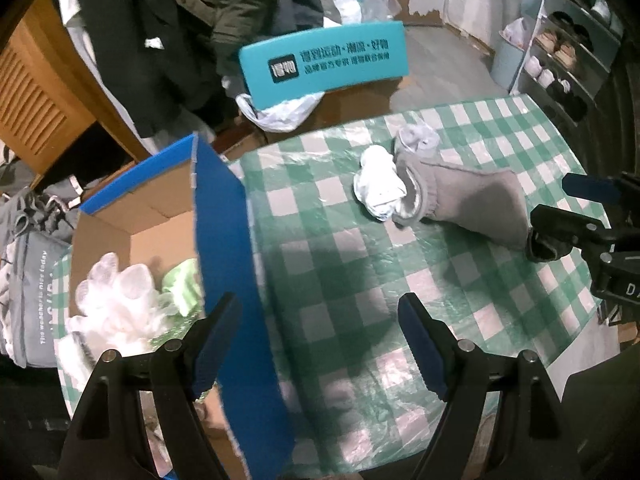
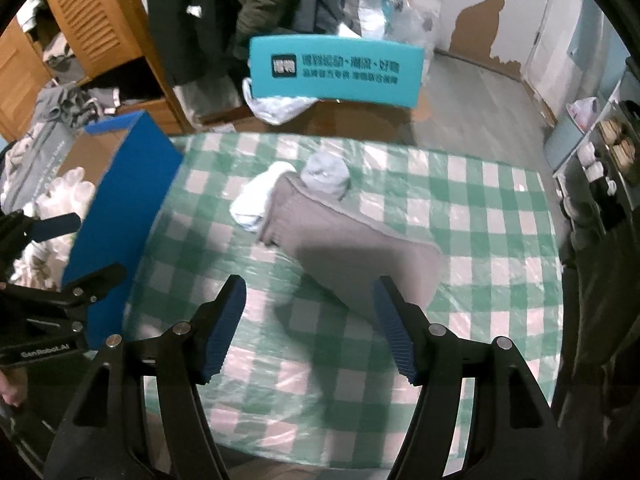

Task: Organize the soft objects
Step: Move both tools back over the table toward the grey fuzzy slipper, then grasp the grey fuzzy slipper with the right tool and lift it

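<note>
The grey sock point(image 2: 352, 252) lies on the checked cloth point(image 2: 500, 240), cuff against a white sock point(image 2: 256, 196) and a pale balled sock point(image 2: 326, 174), toe toward the right gripper point(image 2: 310, 328). That gripper hangs spread and empty just over the toe; in the left view its fingers seem to straddle the sock's dark tip, though contact is unclear. If it closes too shallow, the limp fabric could slip out, or the slick plastic cover could get pinched too. A lift could drag the touching white sock off the pile. The left gripper point(image 1: 320, 340) is also spread, holding nothing, beside the blue box point(image 1: 224, 240), whose tall wall the dangling sock might catch on.
</note>
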A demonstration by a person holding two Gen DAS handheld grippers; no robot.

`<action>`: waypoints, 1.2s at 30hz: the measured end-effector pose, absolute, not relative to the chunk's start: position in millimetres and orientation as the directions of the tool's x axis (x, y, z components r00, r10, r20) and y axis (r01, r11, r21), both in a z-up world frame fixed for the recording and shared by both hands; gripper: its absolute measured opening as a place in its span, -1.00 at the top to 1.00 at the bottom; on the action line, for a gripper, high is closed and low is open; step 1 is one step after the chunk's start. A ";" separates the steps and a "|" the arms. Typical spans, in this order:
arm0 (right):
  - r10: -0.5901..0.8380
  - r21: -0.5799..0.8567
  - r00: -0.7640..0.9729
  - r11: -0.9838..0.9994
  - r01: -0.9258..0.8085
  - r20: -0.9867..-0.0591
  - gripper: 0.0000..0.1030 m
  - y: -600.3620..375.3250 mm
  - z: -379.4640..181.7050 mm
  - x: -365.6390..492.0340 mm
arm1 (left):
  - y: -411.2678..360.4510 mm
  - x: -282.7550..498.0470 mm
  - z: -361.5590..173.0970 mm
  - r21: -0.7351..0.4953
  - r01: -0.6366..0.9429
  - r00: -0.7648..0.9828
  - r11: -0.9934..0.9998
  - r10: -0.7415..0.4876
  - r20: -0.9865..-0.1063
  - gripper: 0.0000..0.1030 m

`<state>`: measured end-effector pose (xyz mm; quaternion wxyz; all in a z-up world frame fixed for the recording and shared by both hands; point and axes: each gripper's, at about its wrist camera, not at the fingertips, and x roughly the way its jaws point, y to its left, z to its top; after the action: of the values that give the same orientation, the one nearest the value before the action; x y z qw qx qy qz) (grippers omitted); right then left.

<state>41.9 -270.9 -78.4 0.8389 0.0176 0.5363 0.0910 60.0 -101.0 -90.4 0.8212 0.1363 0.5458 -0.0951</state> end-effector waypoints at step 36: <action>-0.013 -0.098 0.250 0.938 -0.333 -0.968 -0.29 -235.8 -200.7 101.9 | -114.4 130.5 -189.6 -0.004 0.283 0.178 0.959 -0.057 -0.982 -0.58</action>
<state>101.9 -235.8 -200.7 0.7775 -0.1432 0.6036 0.1031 130.5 -114.4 -189.6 0.7622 0.0898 0.6314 -0.1115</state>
